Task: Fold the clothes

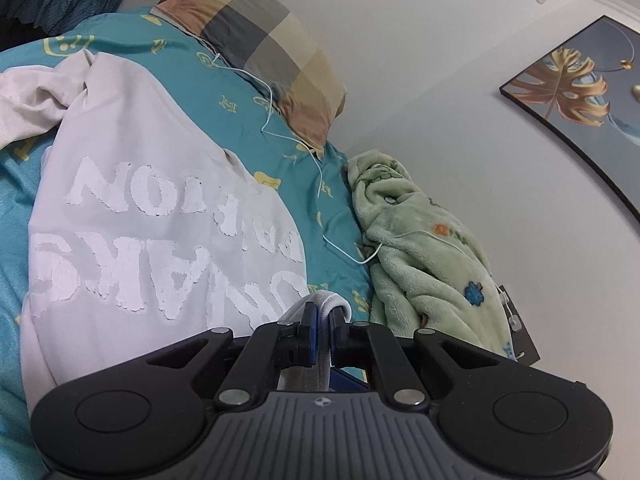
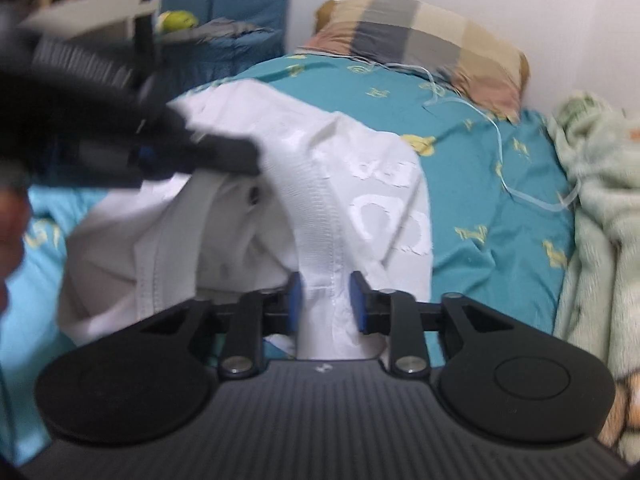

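A white sweatshirt (image 1: pixel 132 184) with raised white lettering lies spread on a teal bedsheet (image 1: pixel 248 92). My left gripper (image 1: pixel 323 312) is shut on its ribbed hem at the near edge. In the right wrist view the sweatshirt (image 2: pixel 360 184) is lifted and bunched. My right gripper (image 2: pixel 325 300) has its blue pads on either side of the ribbed hem band and is shut on it. The left gripper (image 2: pixel 160 152) shows blurred at the upper left of that view, holding the same hem further along.
A checked pillow (image 1: pixel 260 44) lies at the bed's head by the wall. A green fleece blanket (image 1: pixel 424 248) is heaped along the right edge. A thin white cable (image 1: pixel 320 184) trails across the sheet. A framed leaf picture (image 1: pixel 576 96) hangs on the wall.
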Action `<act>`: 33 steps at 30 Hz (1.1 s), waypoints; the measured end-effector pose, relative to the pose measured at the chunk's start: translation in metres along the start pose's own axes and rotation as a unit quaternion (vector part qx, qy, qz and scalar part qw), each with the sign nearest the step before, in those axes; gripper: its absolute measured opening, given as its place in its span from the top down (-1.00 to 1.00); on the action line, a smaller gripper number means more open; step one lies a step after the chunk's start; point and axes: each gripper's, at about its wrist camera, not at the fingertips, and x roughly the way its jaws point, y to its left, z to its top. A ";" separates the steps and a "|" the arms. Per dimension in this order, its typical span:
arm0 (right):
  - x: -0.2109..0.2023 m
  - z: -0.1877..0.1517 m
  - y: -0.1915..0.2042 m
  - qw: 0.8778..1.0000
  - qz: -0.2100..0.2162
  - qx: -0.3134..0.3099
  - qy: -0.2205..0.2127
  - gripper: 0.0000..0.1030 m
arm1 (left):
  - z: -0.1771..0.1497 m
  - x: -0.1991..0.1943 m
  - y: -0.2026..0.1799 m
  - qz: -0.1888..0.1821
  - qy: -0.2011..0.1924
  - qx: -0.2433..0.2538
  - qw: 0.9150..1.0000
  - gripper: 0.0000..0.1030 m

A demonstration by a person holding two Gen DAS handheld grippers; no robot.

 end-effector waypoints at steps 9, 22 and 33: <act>-0.034 0.004 -0.067 0.987 -0.010 0.158 -0.027 0.82 | -0.010 0.000 -0.014 -0.034 0.031 0.028 0.999 0.88; -0.003 0.007 -0.034 0.998 -0.019 0.059 0.025 0.37 | -0.025 -0.001 -0.030 -0.043 0.049 0.060 0.996 0.88; -0.004 0.022 -0.050 0.991 0.059 0.118 -0.010 0.87 | -0.027 -0.023 -0.036 -0.016 0.036 0.098 0.994 0.85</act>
